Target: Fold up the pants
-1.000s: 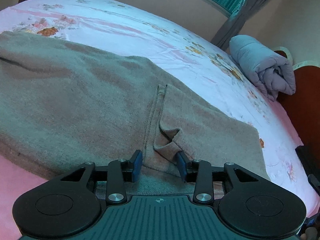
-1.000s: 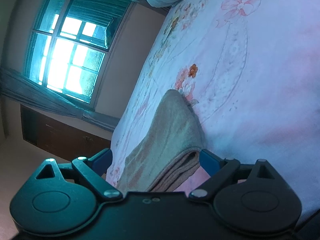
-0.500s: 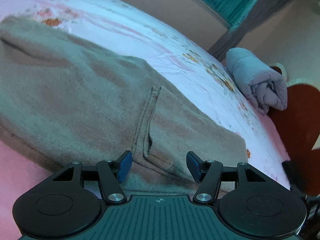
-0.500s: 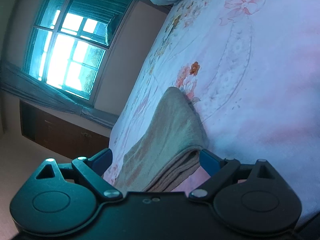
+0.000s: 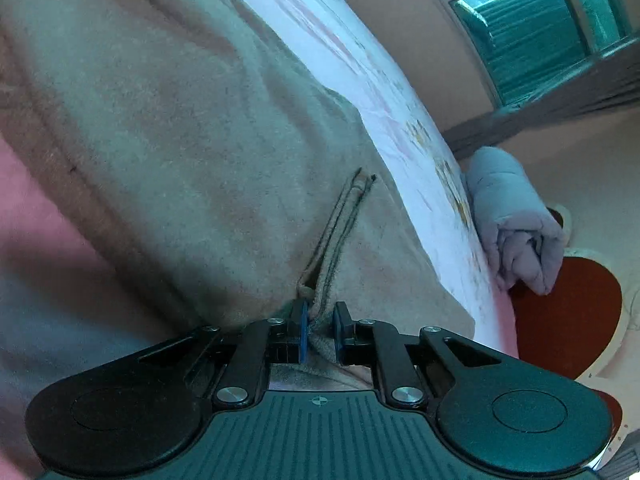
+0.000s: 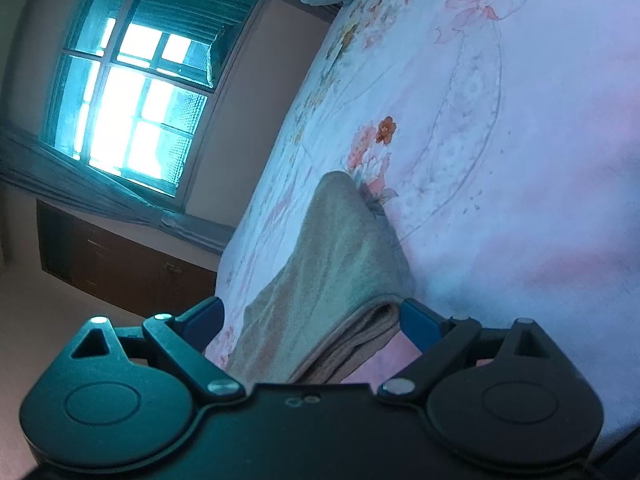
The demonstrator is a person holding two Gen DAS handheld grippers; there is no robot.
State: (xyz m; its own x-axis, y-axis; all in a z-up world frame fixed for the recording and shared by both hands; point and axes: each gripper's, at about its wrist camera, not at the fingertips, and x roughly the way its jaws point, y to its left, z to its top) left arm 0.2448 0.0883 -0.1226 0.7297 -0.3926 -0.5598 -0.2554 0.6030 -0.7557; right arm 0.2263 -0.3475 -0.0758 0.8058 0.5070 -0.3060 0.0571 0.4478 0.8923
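Tan fleece pants (image 5: 180,132) lie spread on the floral bed sheet (image 5: 384,92). In the left wrist view my left gripper (image 5: 319,320) is shut on the pants at the near end of a pocket seam (image 5: 340,224), the cloth pinched between its blue pads. In the right wrist view my right gripper (image 6: 312,316) is open, its fingers straddling a folded, layered end of the pants (image 6: 340,256) that lies on the sheet (image 6: 500,160); the fingers do not press the cloth.
A rolled grey quilt (image 5: 516,228) lies at the head of the bed by a dark red headboard (image 5: 568,312). A window (image 6: 132,100) with grey curtains and a dark low cabinet (image 6: 120,260) stand beyond the bed's far side.
My left gripper opened wider, moved in onto the pocket seam, then closed on the cloth and tilted. My right gripper stayed open and almost still.
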